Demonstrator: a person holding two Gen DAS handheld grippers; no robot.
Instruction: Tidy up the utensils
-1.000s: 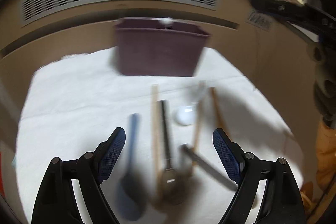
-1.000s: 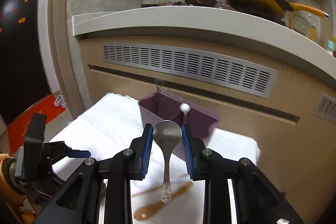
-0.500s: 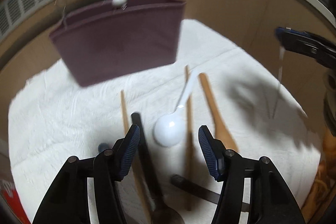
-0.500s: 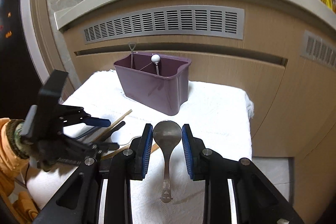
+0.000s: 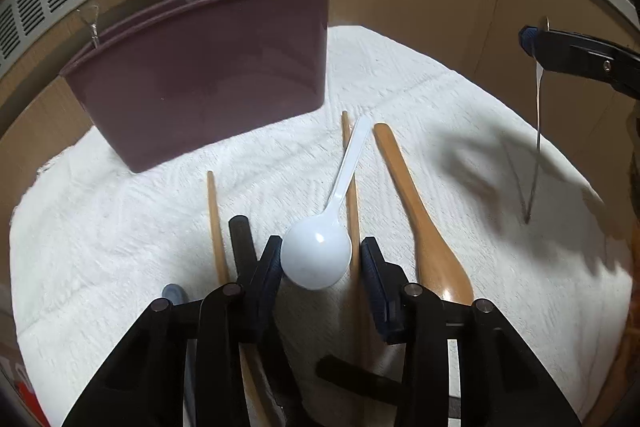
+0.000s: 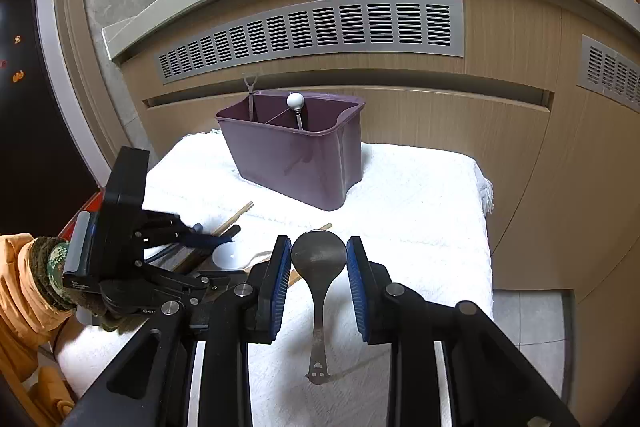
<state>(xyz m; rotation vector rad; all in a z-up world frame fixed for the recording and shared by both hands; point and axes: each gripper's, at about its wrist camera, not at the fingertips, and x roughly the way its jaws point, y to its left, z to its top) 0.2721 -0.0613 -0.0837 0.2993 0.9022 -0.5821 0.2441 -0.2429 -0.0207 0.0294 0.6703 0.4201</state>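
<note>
Metal spoon (image 6: 319,259) upright, bowl up, handle down, pinched in right hand-held gripper (image 6: 319,261).

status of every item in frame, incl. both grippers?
left gripper: open, fingers either side of white spoon bowl
right gripper: shut on metal spoon
metal spoon: held by its bowl, handle hanging down
white spoon: lying on towel
wooden spoon: lying on towel
purple caddy: upright, two utensils inside
</note>
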